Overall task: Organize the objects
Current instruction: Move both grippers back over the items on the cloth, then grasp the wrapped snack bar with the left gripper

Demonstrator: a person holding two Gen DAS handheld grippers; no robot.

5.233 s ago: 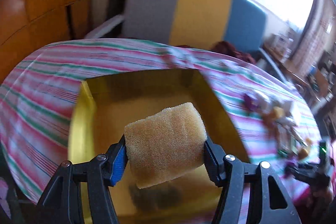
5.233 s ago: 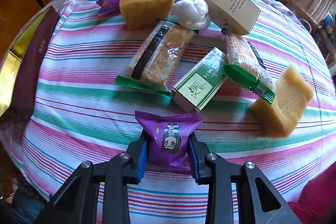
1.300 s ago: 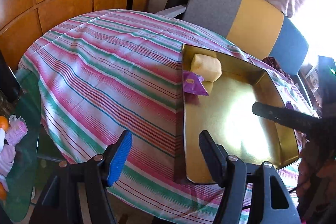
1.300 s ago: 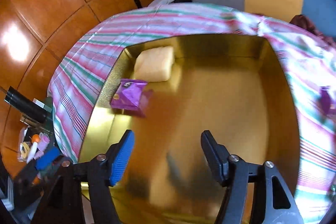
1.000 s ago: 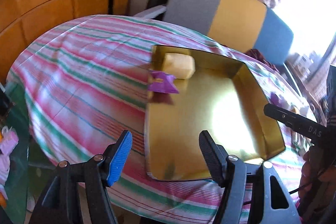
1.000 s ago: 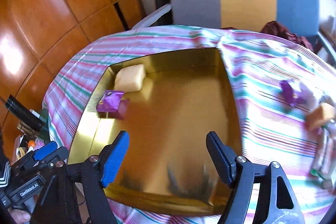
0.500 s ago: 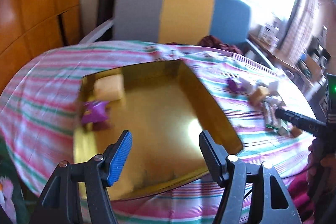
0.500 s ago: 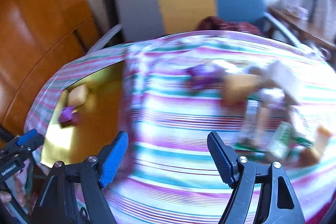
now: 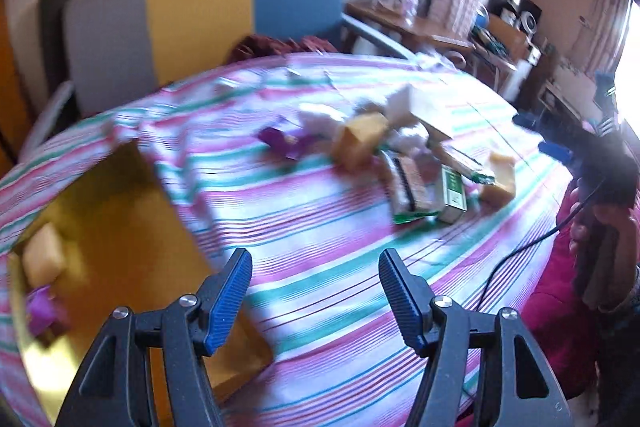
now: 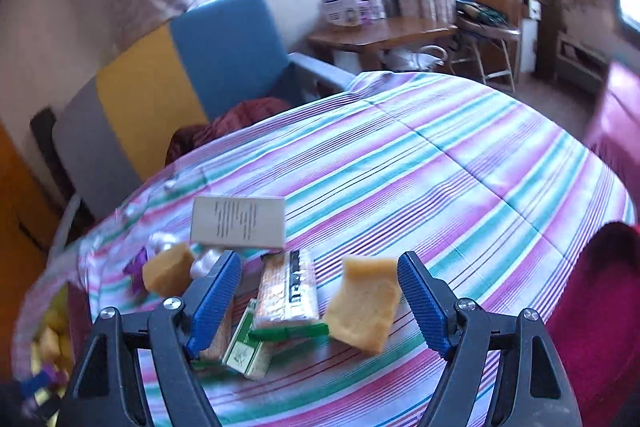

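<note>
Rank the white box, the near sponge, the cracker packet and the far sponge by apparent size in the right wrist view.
1. White box
2. Cracker packet and near sponge: too alike to rank, and the sponge sits nearer the camera
3. Far sponge, smallest, though farther off

L gripper (image 9: 315, 287) held above the table, jaws wide apart, nothing between its blue pads (image 9: 228, 297). R gripper (image 10: 319, 301) likewise spread wide and empty, tilted down. In the left view, the person's right hand (image 9: 600, 239) grips the R tool's handle at far right.
</note>
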